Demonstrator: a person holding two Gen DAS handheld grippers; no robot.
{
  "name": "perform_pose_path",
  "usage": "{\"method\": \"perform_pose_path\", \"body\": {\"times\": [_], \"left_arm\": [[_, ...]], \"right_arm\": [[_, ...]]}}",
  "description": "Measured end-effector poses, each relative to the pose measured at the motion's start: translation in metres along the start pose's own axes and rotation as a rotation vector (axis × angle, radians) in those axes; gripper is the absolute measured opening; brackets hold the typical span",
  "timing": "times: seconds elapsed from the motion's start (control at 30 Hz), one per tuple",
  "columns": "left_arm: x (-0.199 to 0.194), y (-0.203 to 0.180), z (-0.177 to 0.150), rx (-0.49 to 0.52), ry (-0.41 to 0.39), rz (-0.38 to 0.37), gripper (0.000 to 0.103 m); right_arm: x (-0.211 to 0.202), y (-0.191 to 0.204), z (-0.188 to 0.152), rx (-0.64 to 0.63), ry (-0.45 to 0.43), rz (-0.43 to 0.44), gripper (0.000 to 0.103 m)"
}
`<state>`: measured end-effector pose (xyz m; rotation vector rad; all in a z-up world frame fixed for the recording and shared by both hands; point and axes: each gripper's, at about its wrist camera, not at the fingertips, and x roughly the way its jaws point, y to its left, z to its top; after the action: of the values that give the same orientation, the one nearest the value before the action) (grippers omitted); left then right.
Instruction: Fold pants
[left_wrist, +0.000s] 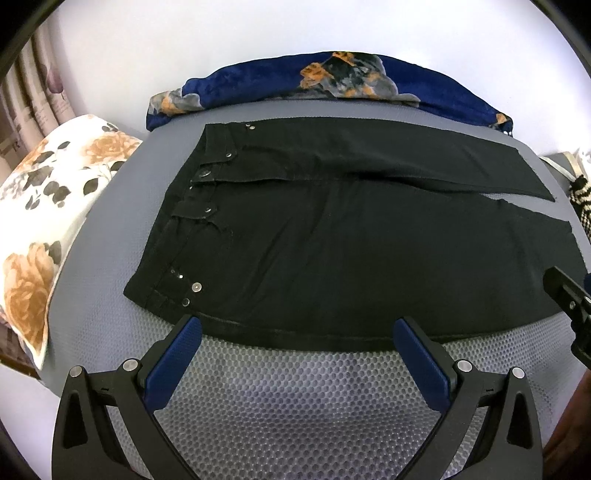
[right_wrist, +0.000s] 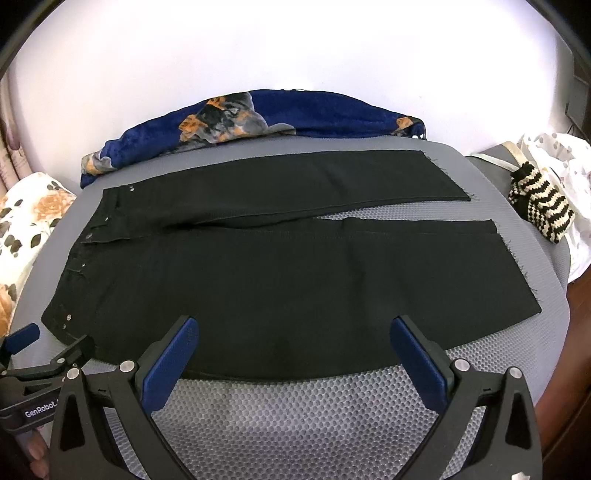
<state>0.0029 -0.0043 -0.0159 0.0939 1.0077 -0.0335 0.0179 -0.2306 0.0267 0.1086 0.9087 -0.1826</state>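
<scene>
Black pants (left_wrist: 332, 236) (right_wrist: 280, 273) lie spread flat on a grey honeycomb mat (left_wrist: 295, 398) (right_wrist: 303, 413), waistband with metal studs to the left, both legs running right and slightly apart at the hems. My left gripper (left_wrist: 297, 332) hovers open at the pants' near edge by the waist end, with nothing between its blue pads. My right gripper (right_wrist: 295, 332) is open over the near edge of the near leg, also holding nothing. Part of each gripper shows at the edge of the other's view.
A blue blanket with orange and grey print (left_wrist: 332, 81) (right_wrist: 258, 114) is bunched behind the pants against a white wall. A floral pillow (left_wrist: 40, 206) (right_wrist: 22, 221) lies to the left. A striped knitted item (right_wrist: 543, 206) and a white bag (right_wrist: 565, 162) sit to the right.
</scene>
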Motion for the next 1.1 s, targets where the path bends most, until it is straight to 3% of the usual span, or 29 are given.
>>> {"method": "perform_pose_path", "body": {"times": [1.1], "left_arm": [[-0.003,-0.001,0.0014,0.007,-0.025,-0.002,0.103]], "right_arm": [[-0.0065,-0.0004,0.0041,-0.035,-0.042,0.009,0.103]]}}
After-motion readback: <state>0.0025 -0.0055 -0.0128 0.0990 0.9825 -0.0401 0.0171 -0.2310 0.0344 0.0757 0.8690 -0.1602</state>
